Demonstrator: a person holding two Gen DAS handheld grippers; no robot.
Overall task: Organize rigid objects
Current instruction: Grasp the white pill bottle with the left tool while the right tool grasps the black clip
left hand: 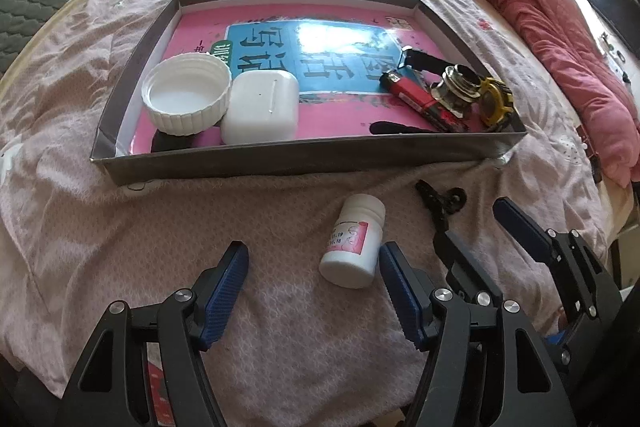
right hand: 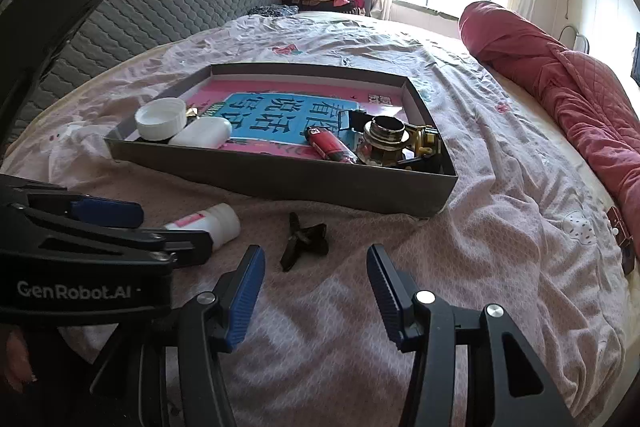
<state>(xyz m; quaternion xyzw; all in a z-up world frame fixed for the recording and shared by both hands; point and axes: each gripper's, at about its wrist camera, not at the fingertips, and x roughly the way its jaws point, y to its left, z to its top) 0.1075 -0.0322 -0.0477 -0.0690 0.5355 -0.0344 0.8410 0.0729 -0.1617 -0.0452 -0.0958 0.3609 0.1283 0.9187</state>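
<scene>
We see a white bottle [left hand: 352, 247] with a pink label, a red lighter [left hand: 412, 95], and a grey tray [left hand: 280, 157].

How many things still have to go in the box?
Two, it seems. Already in the box: white cap, white case, red lighter, and a metal and yellow pile. Nothing is held: left gripper and right gripper are open. Left on the bed: the white bottle and black clip.
</scene>
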